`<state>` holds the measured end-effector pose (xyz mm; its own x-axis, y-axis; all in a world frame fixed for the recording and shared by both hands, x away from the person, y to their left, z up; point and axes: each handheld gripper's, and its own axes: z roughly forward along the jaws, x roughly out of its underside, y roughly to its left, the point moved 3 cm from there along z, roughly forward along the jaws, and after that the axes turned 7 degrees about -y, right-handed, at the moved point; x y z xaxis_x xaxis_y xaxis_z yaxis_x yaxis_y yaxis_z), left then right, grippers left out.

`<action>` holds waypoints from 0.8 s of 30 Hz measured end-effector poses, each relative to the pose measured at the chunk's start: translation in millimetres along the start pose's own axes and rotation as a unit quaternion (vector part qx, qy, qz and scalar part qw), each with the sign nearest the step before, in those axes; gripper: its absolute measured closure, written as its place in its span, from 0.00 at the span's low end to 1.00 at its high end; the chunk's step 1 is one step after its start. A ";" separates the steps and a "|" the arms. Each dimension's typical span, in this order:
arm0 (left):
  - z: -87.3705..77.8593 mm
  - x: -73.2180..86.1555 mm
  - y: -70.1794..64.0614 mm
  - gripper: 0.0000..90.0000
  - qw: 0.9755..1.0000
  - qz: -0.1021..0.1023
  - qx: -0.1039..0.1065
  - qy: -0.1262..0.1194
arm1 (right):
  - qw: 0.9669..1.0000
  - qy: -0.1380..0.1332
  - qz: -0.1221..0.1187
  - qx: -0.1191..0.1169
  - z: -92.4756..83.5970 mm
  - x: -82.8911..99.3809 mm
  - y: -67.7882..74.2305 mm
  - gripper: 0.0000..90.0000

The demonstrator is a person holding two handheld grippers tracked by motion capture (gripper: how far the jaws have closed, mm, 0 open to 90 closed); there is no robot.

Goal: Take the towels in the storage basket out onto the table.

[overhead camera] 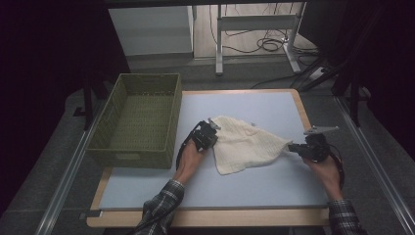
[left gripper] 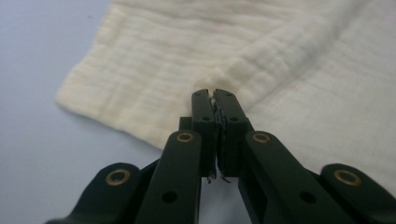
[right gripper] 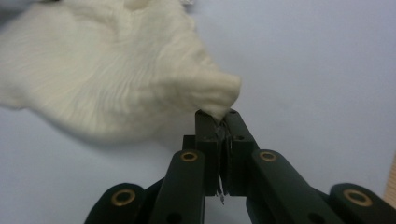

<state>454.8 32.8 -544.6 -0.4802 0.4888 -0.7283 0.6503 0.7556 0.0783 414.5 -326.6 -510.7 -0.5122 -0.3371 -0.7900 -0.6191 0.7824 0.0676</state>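
Tongs of both hands are clamped on the cream cloth (overhead camera: 243, 144): left tongs (left gripper: 215, 95) on its edge, right tongs (right gripper: 220, 116) on a corner. Being light, soft and limp, it is best held at edges and corners, and sagging between them is to be expected.

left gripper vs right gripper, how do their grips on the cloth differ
The left gripper pinches the cloth along its flat edge near the basket; the right gripper pinches a bunched corner at the far side, pulled to a point. Both are shut on the cloth over the table.
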 end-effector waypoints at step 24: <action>-45.8 46.9 -72.0 0.69 0.993 0.004 0.109 -0.037 | 0.999 0.019 -0.014 0.022 -1.1 31.8 8.2 0.90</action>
<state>358.5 21.3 -553.3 -0.4341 0.4551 -0.7774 0.7705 0.6348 -0.0586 392.5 -331.5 -534.6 -0.5184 -0.3779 -0.7671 -0.6064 0.7950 0.0181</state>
